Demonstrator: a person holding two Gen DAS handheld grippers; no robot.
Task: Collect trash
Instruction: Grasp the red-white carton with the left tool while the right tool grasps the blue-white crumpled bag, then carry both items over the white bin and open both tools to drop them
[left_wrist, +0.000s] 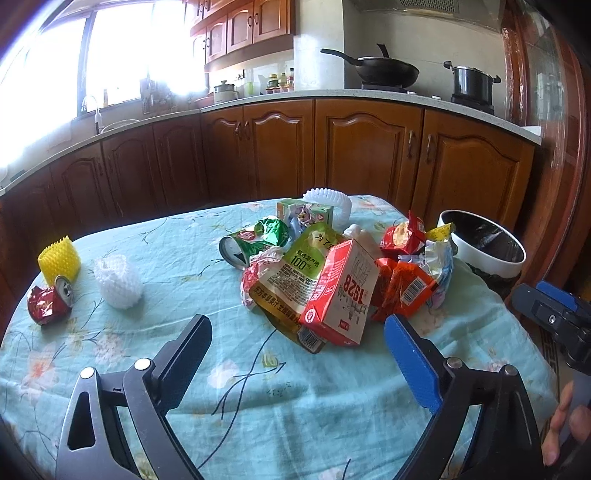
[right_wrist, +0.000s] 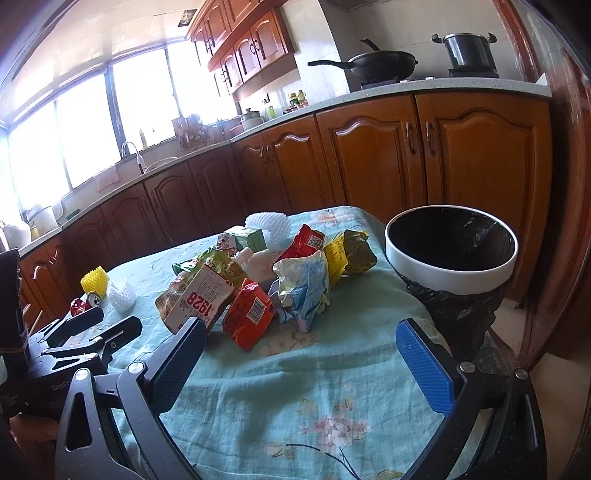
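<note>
So far you have collected nothing that shows: the bin (right_wrist: 450, 258) by the table (left_wrist: 295, 406) looks empty. Crumpled wrappers, a red-and-white carton (left_wrist: 341, 291) and crushed cans sit heaped mid-table. Your left tongs (left_wrist: 297, 352) and right tongs (right_wrist: 308, 363) both gape, released, holding nothing.
</note>
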